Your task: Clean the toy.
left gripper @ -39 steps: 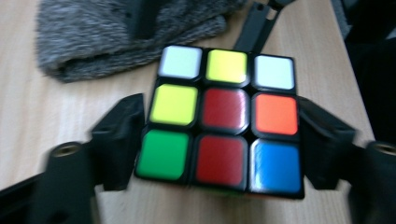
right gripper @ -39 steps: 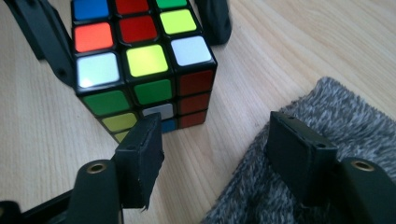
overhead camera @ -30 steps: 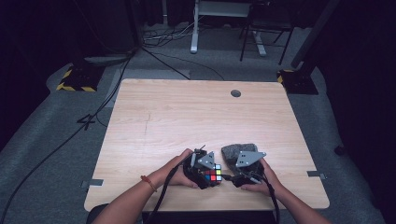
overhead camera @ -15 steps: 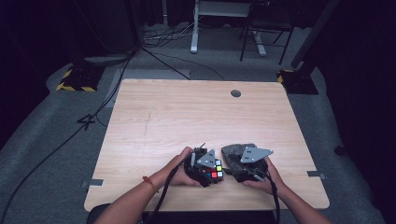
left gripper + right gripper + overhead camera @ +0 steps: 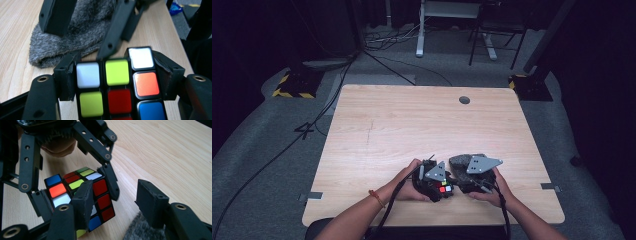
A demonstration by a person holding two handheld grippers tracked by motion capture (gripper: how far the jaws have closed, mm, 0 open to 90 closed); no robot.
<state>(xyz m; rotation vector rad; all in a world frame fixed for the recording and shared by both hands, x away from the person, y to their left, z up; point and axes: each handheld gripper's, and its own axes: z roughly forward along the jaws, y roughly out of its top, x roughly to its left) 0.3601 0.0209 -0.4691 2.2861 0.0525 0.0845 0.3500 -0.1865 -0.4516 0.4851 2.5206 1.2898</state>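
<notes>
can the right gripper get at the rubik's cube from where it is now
Probably yes: the right gripper is open right beside the cube, one jaw at its face. But the left gripper already clamps it, leaving little room.

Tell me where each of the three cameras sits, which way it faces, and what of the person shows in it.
High view: fixed above the person's side, looking forward and down on the table; both forearms enter from the bottom.
Left gripper view: rides the left gripper, looking along its jaws, shut on the cube, toward the grey cloth.
Right gripper view: rides the right gripper, jaws open, facing the left gripper; part of a hand shows.
Shared: both gripper views show the cube and cloth.
</notes>
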